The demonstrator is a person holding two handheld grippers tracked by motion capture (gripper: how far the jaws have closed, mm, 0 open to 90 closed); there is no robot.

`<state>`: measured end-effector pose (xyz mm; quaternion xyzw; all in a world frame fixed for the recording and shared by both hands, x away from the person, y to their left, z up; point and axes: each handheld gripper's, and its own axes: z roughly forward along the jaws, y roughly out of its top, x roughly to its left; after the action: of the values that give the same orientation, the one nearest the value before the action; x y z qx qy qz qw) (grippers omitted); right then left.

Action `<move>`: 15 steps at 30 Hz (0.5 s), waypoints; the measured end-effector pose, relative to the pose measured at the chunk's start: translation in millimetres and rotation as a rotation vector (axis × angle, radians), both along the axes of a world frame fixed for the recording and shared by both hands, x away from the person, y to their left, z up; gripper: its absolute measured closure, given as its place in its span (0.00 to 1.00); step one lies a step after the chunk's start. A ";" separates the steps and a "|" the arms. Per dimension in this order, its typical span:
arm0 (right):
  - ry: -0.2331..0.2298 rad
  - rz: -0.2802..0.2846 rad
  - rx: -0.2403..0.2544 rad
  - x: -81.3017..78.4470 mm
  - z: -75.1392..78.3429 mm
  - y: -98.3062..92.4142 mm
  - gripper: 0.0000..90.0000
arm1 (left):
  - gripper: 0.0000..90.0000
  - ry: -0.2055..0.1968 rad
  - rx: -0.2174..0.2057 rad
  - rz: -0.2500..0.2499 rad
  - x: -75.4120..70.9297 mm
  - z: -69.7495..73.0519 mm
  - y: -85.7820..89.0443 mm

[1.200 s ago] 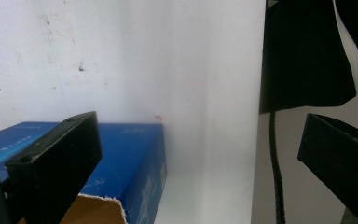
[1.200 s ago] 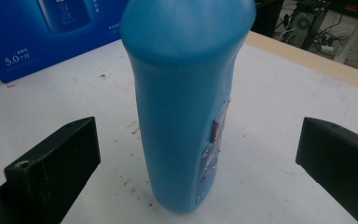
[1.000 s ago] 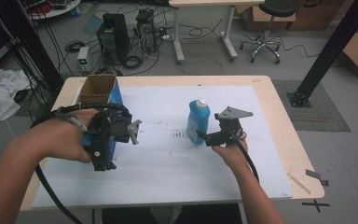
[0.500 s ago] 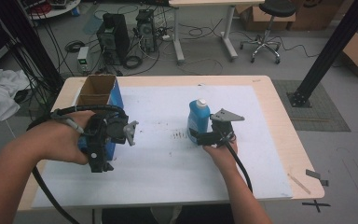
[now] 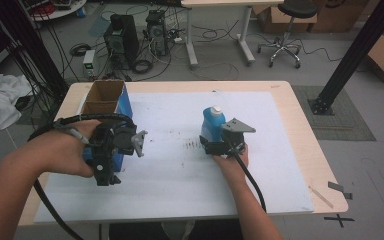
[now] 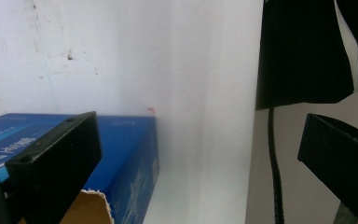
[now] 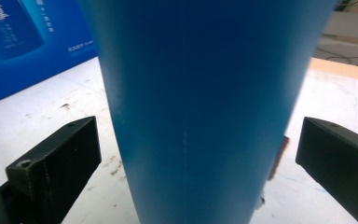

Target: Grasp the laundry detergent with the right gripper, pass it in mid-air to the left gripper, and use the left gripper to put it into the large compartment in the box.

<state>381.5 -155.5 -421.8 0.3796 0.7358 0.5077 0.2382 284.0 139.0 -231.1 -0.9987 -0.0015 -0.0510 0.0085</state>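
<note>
Right gripper is set low at the base of the blue bottle, jaws wide open with the bottle body between them and a clear gap on each side in the right gripper view, so nothing is gripped yet. For a good grasp the jaws are best kept level and centred on the body, then closed squarely on the flat sides, low enough that the bottle is not tipped. Left gripper is held open and empty at the left of the mat, just beside the blue carton; a carton edge is seen past its jaw in the left gripper view. Bottle is upright on the white mat, right of centre, well apart from the carton. It looks like a smooth, plain blue plastic body with a white cap. Carton is open-topped, brown inside, with a bottle picture printed on its side, so it is judged to be the destination.
</note>
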 end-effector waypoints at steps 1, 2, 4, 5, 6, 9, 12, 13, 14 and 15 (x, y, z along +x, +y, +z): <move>-0.001 0.002 -0.002 0.1 -0.5 0.9 0.00 | 0.00 -0.001 0.001 -0.002 0.0 -0.2 0.6; -0.002 -0.001 -0.003 0.2 -1.0 1.6 0.00 | 0.00 -0.001 -0.001 0.001 -0.3 -0.6 1.1; -0.004 -0.007 -0.006 0.3 -1.6 2.2 0.00 | 0.00 0.000 0.002 0.004 -0.5 -0.7 1.3; -0.005 -0.016 -0.003 0.6 -2.1 2.3 0.01 | 0.00 0.002 0.001 0.006 -0.4 -1.3 1.9; -0.006 -0.019 0.000 0.7 -2.2 2.2 0.01 | 0.00 0.002 0.001 0.006 -0.4 -1.3 1.9; -0.005 -0.020 0.003 0.9 -2.6 2.5 0.02 | 0.00 0.003 0.003 0.006 -0.2 -1.5 2.6; -0.011 -0.017 -0.002 0.6 -3.2 4.3 0.05 | 0.00 0.001 0.006 0.007 -0.1 -1.6 2.5; -0.015 -0.018 -0.005 0.2 -3.2 4.9 0.06 | 0.00 0.002 0.004 0.007 -0.2 -1.7 2.5; -0.021 -0.019 -0.006 -0.3 -3.0 5.1 0.08 | 0.00 0.003 0.003 0.007 -0.4 -1.7 2.6; -0.018 -0.021 -0.007 -0.3 -3.4 5.2 0.10 | 0.00 0.003 0.002 0.007 -0.5 -1.8 2.8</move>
<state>381.2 -150.4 -425.2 0.3820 0.7313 0.5060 0.2513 283.5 141.8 -232.9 -0.9987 -0.0050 -0.0495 0.0098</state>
